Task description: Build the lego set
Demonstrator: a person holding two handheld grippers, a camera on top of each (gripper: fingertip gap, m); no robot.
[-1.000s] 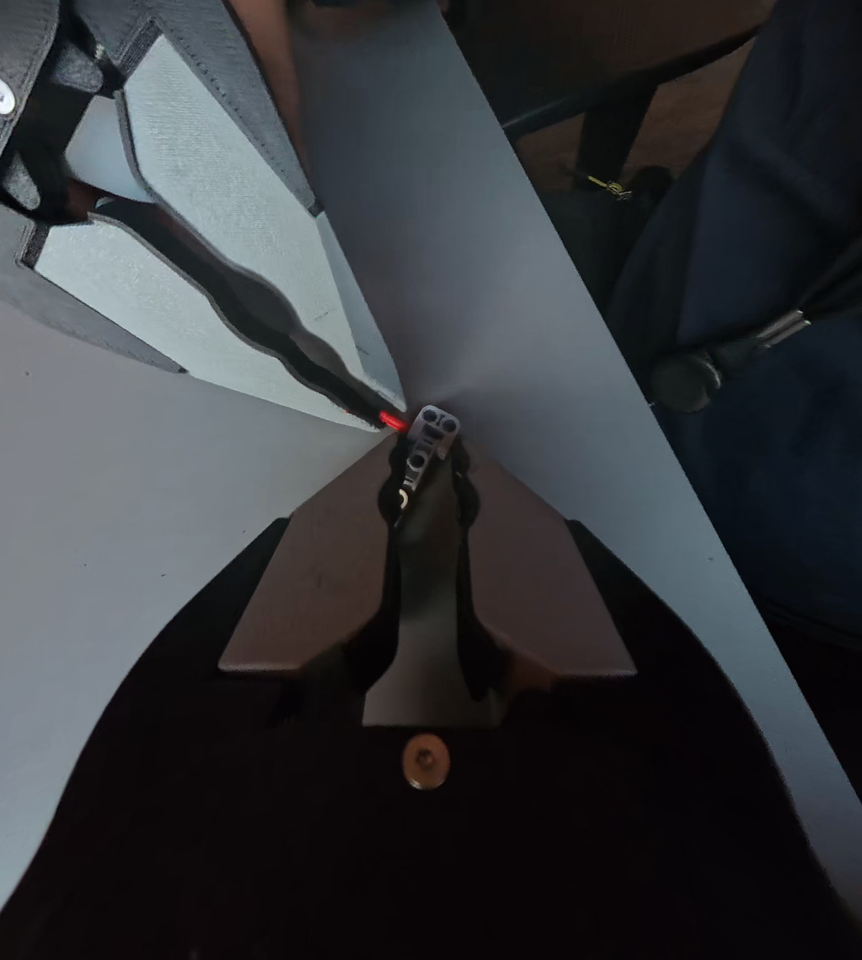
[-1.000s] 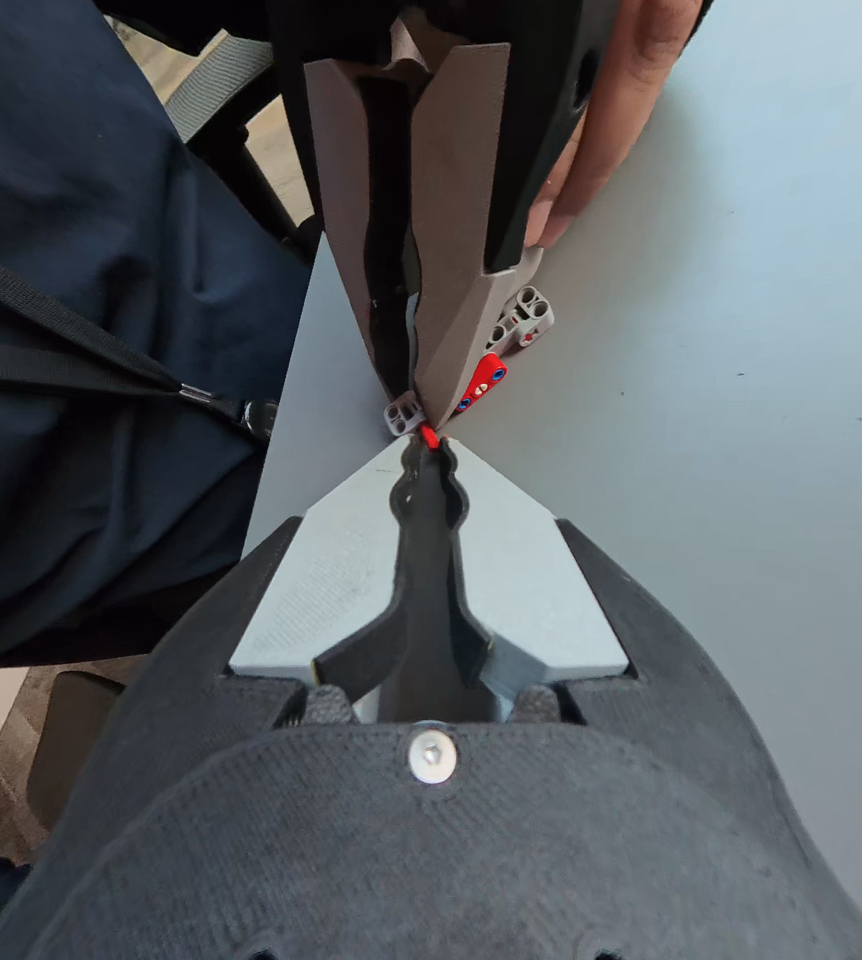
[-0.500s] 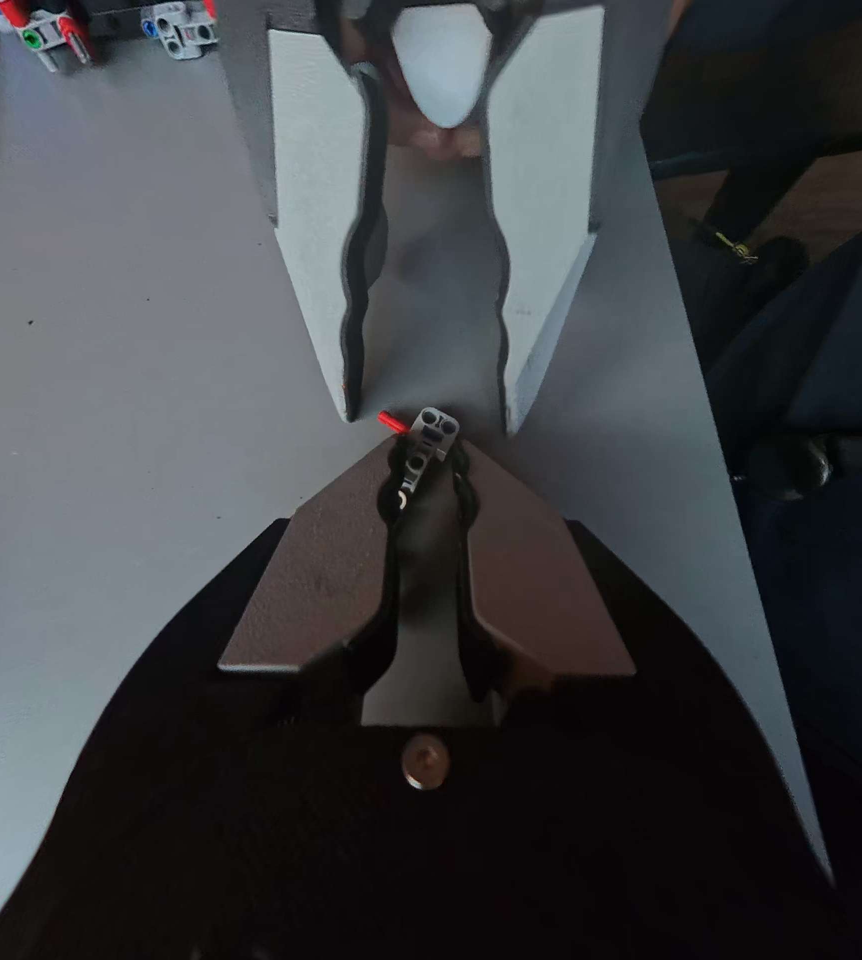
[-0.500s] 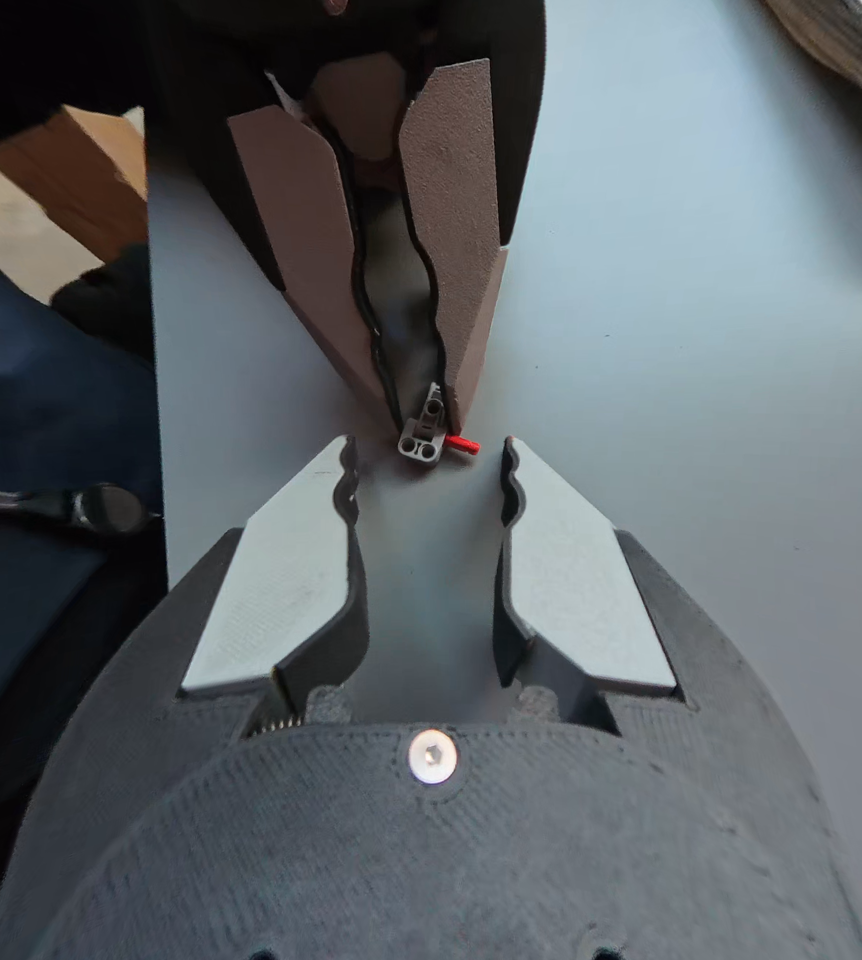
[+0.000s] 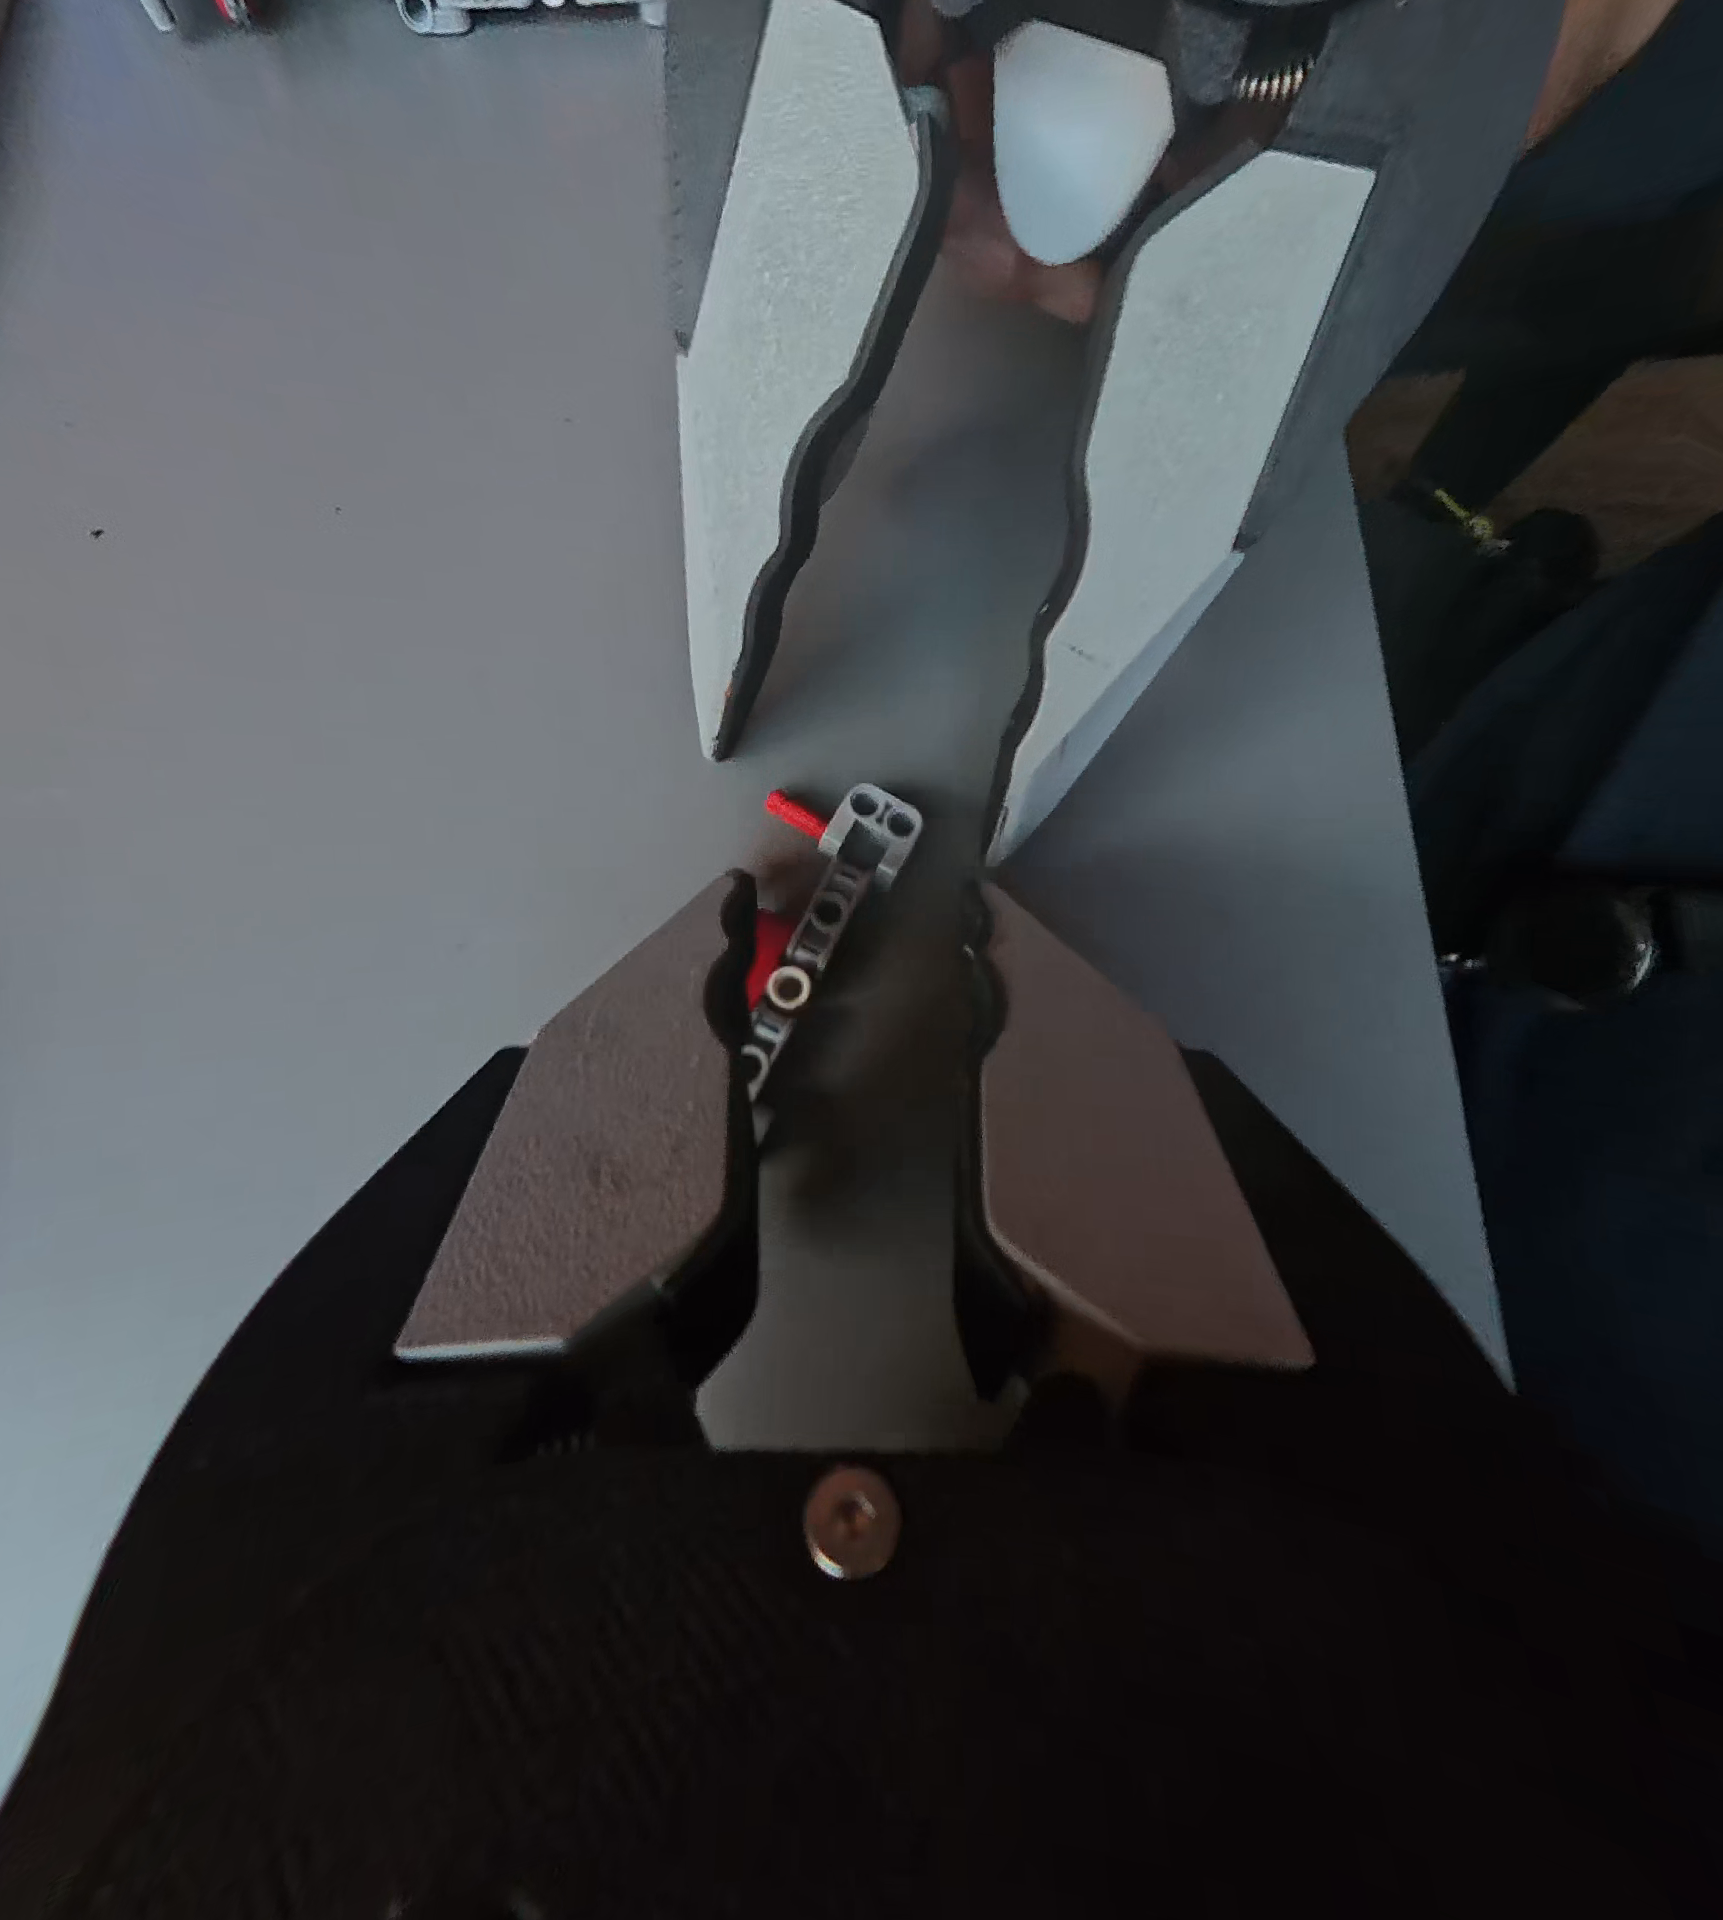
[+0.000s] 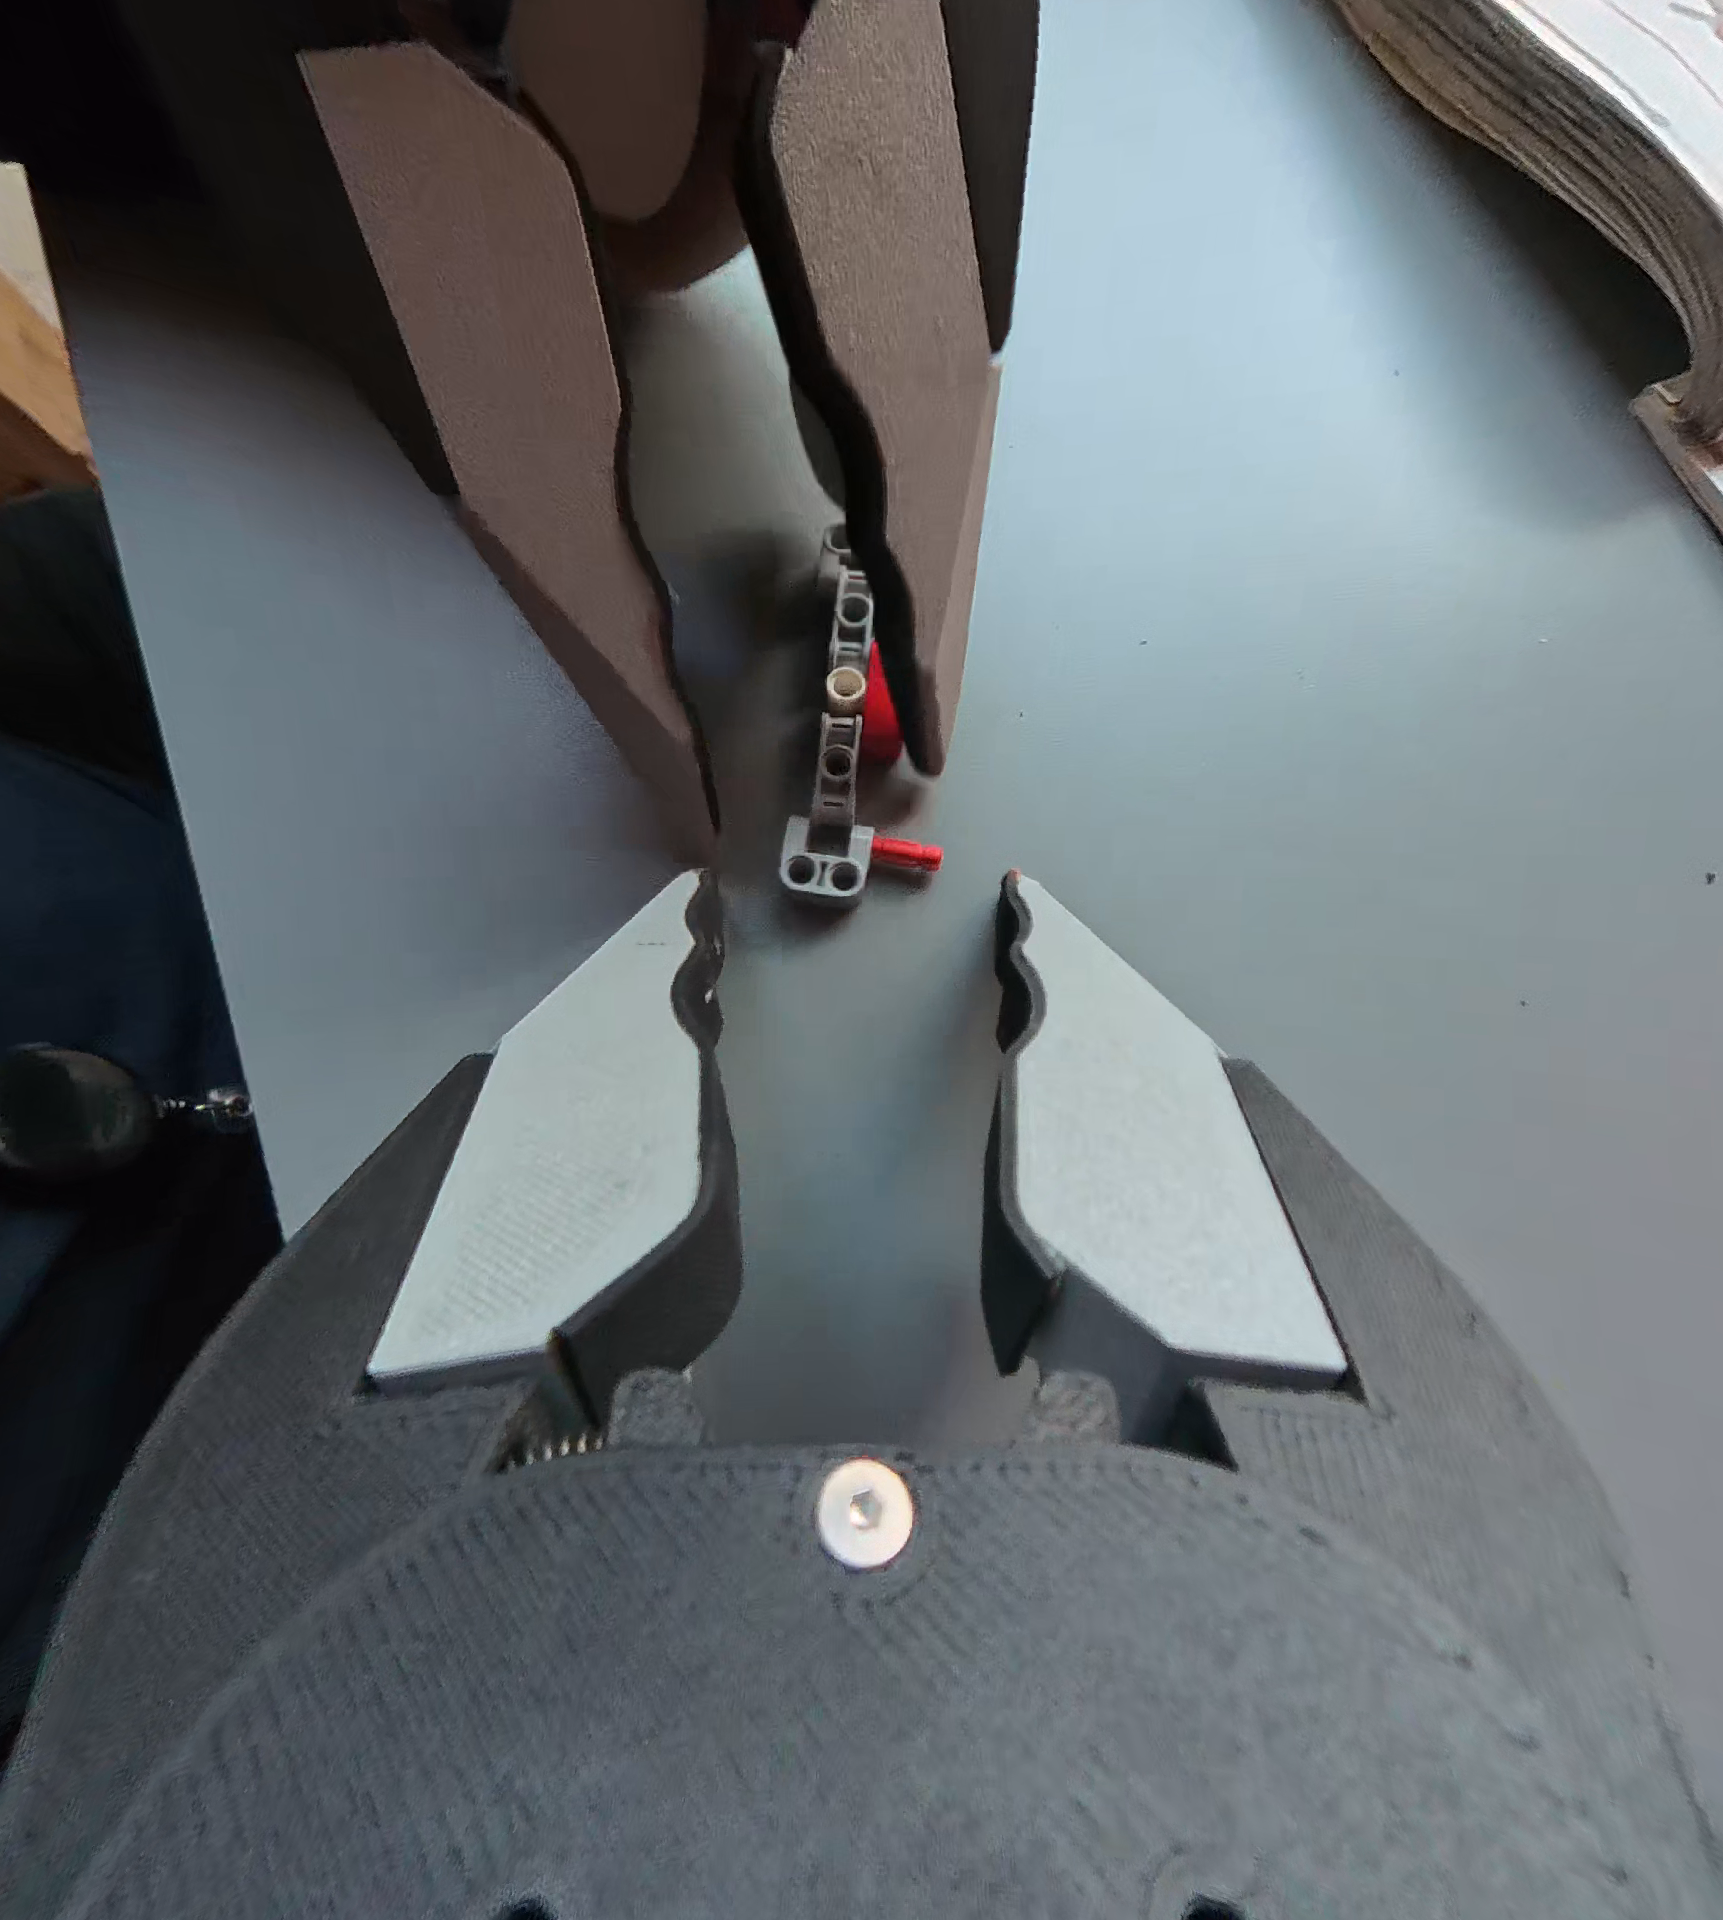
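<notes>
My left hand-held gripper [image 5: 852,914] stands released around the grey beam assembly [image 5: 841,914] lying on the table [image 5: 265,623]. My right hand-held gripper [image 6: 852,904] is released, facing its red pin [image 6: 907,854].

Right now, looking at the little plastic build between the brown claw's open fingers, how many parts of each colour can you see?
Grey: 2, the long beam and the end connector
Red: 2, the pin and the piece beside the beam
Tan: 1, the bush set in the beam
Total: 5
</notes>
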